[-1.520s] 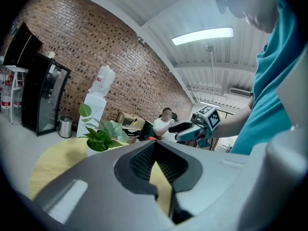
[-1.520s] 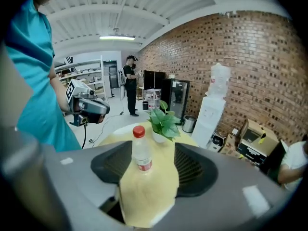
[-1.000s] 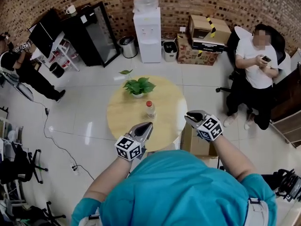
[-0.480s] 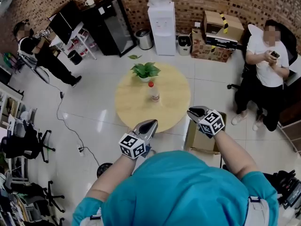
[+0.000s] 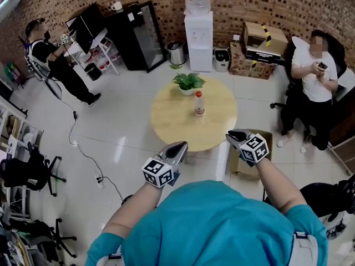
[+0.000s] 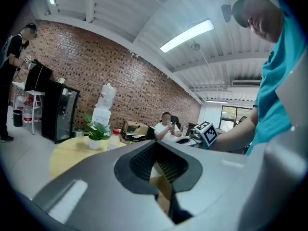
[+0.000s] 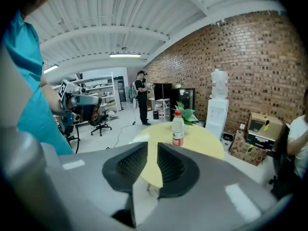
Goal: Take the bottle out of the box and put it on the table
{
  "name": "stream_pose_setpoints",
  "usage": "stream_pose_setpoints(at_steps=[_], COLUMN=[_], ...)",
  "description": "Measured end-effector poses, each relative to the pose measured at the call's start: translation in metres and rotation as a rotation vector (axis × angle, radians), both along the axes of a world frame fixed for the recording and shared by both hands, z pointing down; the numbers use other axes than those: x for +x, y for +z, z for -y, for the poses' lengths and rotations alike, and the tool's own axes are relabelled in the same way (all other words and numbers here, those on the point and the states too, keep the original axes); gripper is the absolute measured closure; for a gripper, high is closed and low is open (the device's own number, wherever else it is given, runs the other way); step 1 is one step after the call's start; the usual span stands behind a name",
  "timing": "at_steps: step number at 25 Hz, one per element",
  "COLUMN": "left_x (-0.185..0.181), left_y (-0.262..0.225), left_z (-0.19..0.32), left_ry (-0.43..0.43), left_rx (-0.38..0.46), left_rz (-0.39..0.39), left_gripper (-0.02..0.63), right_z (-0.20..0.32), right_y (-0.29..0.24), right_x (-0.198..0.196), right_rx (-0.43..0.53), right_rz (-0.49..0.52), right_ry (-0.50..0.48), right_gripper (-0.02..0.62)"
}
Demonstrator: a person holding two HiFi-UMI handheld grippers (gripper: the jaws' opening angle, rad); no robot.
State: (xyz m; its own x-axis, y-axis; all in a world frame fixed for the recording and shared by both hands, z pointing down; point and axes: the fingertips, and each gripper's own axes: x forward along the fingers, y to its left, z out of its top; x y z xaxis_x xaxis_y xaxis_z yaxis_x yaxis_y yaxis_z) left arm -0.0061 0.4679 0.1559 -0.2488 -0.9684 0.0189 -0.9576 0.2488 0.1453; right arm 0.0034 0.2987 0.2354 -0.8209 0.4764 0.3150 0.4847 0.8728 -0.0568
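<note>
A: "What blocks the table (image 5: 166, 121)?"
B: "Only the bottle (image 5: 198, 103) at its middle and the potted plant (image 5: 188, 82) behind it, toward the frame's top. The near half lies bare."
A: "And beside it?"
B: "Open floor (image 5: 111, 143) at left; a cardboard box (image 5: 237, 162) stands at its lower right edge."

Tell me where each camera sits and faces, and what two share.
Head view: on the head, looking steeply down at the table; teal shirt, forearms, left gripper, right gripper.
Left gripper view: behind its shut fingers, facing the table; teal shirt right.
Right gripper view: behind its parted fingers, facing the table; teal shirt left.
Shared: both gripper views show the bottle, plant.
</note>
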Motion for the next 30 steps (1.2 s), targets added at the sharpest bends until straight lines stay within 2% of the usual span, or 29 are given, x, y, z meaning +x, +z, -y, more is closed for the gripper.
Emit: stream_pose_setpoints(at_steps=[6,9,12,18,22,26,30], left_x=[0.016,0.023,0.043,0.121,0.191,0.264,0.320], left_y=[-0.013,-0.014,-0.013,-0.010,-0.005,-0.002,0.001], left_z=[-0.130,-0.170,-0.188,-0.177,-0.155,-0.118,-0.099], left_ry=[0.073,0.091,0.106,0.129,0.108,0.115,0.114], left_rx=[-0.010,-0.013,-0.008,0.003,0.022,0.024,-0.004], left_rz=[0.022,0.013,0.003,0.023,0.011,-0.001,0.001], left_gripper=[0.606,0.606,0.606,0.606,0.606,0.606,0.606], right_z=[-0.131,-0.174,-0.197,-0.189,-0.176,-0.146,-0.121], right_y=[-0.024,-0.034,-0.041,-0.045,-0.038,-0.026,-0.008], right_x=[0.024,0.040,0.064,0.142,0.218,0.289,0.340], right_rx=[-0.035,-0.042,-0.029,-0.046,-0.051,-0.048,-0.077], right_rz=[0.013,0.008,0.013,0.037,0.041,0.034,0.006], right_ry=[0.065,0.078,0.076,0.095,0.071,0.052,0.057], right_gripper=[0.537,0.535,0.534,0.534,0.534,0.534,0.534])
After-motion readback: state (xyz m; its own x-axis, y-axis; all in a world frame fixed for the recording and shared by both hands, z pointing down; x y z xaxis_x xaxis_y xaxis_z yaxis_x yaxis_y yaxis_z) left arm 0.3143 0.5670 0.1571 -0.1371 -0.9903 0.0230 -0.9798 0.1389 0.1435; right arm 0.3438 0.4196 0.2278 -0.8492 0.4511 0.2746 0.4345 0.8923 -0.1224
